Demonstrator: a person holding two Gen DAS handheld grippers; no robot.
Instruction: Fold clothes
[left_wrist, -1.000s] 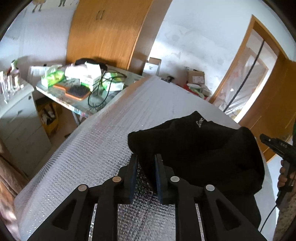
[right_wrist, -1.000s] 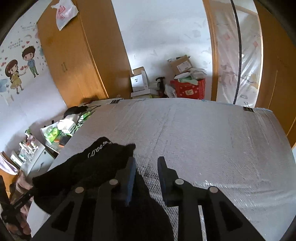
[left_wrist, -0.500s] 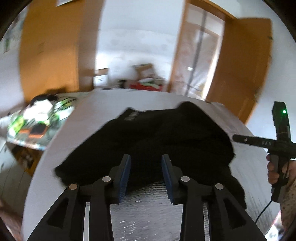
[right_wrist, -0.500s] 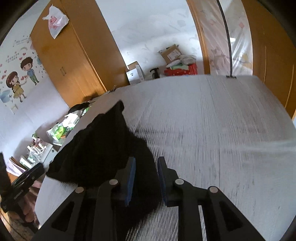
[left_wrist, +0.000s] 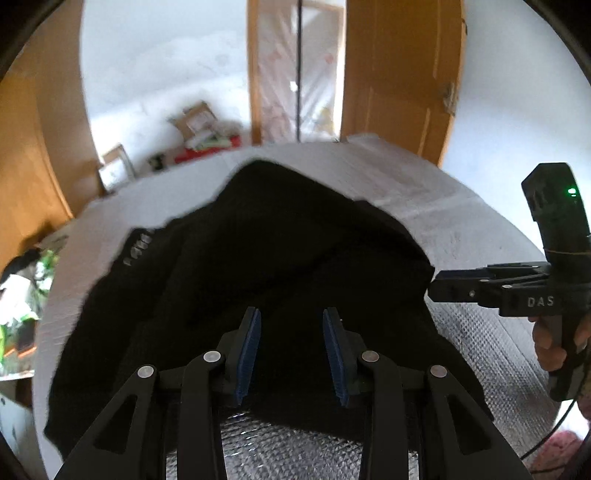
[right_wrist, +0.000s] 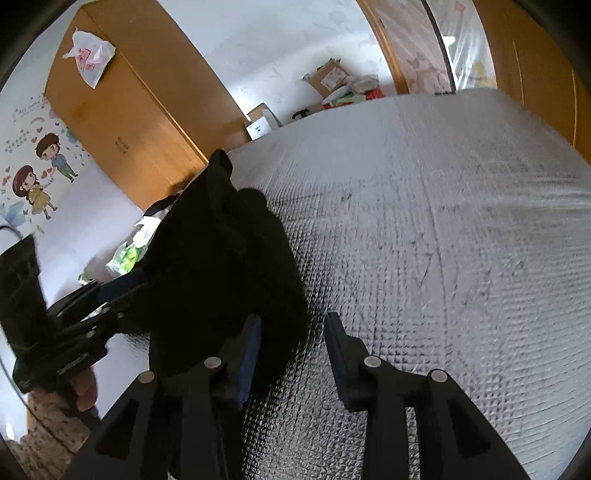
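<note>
The black garment lies bunched on the silver mat. Both grippers — left, right — gape wide, holding nothing; each should pinch one edge layer cleanly.

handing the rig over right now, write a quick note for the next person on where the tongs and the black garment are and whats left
Left tongs: open, holding nothing, poised over the near edge of the black garment.
Right tongs: open, holding nothing, at the garment's right edge; the left finger sits against the cloth, the right finger over the bare silver mat.
Garment: lying bunched and uneven on the mat, white lettering visible at its left side, one corner peaked up at the far end.
Done: garment is on the mat; no neat fold is visible.
Left: spread it flat, then make the folds. Both tongs need to grip an edge first.
</note>
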